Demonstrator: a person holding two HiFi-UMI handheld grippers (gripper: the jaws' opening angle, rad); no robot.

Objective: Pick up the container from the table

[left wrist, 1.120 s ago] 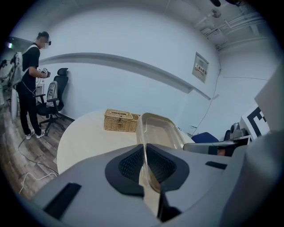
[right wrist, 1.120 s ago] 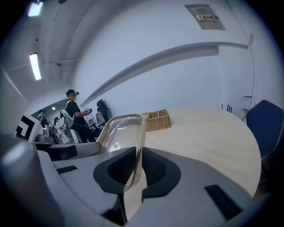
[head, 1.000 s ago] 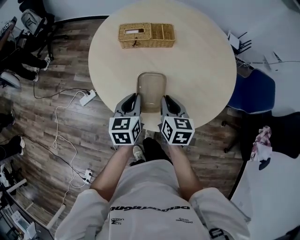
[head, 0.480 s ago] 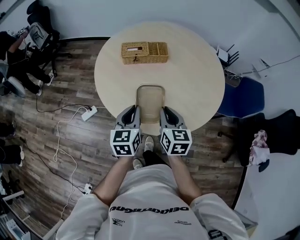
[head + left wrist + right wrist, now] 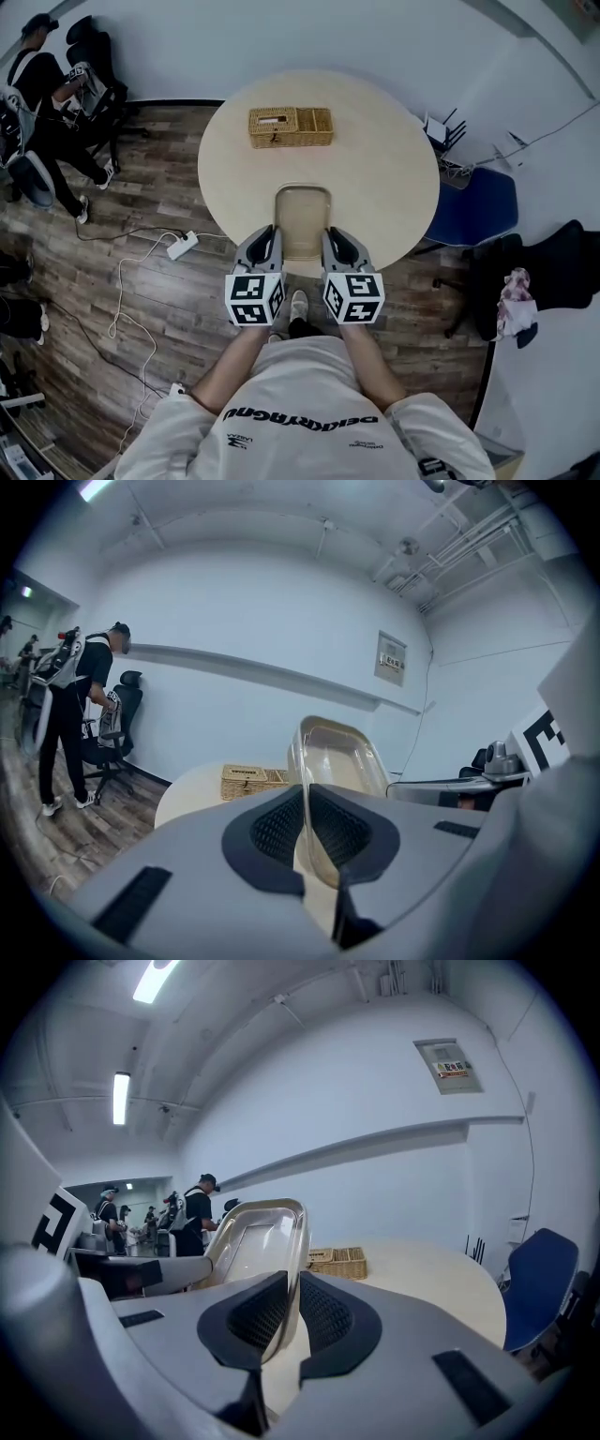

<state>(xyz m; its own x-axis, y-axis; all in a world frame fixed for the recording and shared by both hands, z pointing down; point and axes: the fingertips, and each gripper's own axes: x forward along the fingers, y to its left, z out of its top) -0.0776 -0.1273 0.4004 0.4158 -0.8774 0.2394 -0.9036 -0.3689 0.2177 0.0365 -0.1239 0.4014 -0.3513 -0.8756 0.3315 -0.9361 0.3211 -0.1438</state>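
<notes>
1. While the left hand-held gripper (image 5: 266,234) and the right hand-held gripper (image 5: 336,234) flanked it, the clear plastic container (image 5: 302,211) hung between them over the near edge of the round counter (image 5: 384,178).
2. Its long axis ran straight away from the person, toward the wicker basket (image 5: 291,127) at the far side.
3. Each hand-held gripper was clamped on one long rim near the container's near end, and neither hand stood closer than the other.
4. From the head view I could not judge its height. The two gripper views showed the far end tilted up with the counter top below it, so it looked lifted clear.
5. Only those gripper views showed the jaws pressed shut on the thin rim wall.
</notes>
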